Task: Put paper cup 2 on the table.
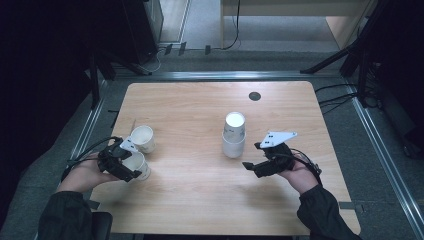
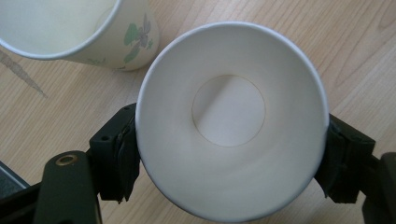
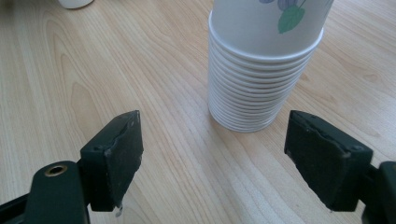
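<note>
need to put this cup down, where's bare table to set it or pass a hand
Free: the wood between the loose paper cup and the upside-down cup stack, and the near edge between both hands. Crowded: the left side, where the left gripper grips the held cup.

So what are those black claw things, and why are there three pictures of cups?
A person sits at a wooden table holding a squeezing tool, called a gripper, in each hand. One picture looks down from above; the other two come from little cameras riding on the grippers. The left gripper has a paper cup between its jaws, and another cup stands beside it. The right gripper is open and holds nothing; it points at a stack of upside-down cups.
</note>
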The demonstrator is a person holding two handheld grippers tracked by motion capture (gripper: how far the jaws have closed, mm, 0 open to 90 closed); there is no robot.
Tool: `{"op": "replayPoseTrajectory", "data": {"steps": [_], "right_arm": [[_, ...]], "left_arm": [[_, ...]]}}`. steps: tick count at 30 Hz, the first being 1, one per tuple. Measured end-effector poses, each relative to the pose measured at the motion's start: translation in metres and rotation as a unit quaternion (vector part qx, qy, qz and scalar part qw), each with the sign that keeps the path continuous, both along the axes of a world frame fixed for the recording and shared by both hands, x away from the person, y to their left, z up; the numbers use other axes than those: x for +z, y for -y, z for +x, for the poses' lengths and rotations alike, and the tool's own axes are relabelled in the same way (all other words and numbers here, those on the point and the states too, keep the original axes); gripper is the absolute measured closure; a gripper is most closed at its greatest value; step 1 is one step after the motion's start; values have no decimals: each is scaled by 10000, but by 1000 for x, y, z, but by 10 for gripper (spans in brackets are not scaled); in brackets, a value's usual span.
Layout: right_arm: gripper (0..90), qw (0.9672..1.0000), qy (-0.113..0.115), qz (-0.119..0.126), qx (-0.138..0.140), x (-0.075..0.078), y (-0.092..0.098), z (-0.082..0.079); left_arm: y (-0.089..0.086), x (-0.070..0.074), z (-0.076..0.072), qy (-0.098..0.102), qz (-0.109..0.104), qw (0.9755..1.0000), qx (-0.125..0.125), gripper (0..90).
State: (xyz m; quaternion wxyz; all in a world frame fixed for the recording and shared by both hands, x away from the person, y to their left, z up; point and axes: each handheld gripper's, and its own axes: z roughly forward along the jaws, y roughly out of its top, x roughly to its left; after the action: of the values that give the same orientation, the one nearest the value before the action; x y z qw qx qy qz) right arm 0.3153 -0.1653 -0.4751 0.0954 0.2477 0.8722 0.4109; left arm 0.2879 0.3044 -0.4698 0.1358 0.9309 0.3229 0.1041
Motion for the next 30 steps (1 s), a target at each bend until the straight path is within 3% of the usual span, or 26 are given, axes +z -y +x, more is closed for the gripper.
{"op": "replayPoseTrajectory", "data": {"steps": [19,30], "right_arm": [[197,10000,6,4,9,1,0,-1],[197,10000,45,37,9,2,0,-1]], "left_arm": [[4,-2,-1,-3,11,10000,-90,181],[3,0,-1,-67,-182,9998,11,124]]}}
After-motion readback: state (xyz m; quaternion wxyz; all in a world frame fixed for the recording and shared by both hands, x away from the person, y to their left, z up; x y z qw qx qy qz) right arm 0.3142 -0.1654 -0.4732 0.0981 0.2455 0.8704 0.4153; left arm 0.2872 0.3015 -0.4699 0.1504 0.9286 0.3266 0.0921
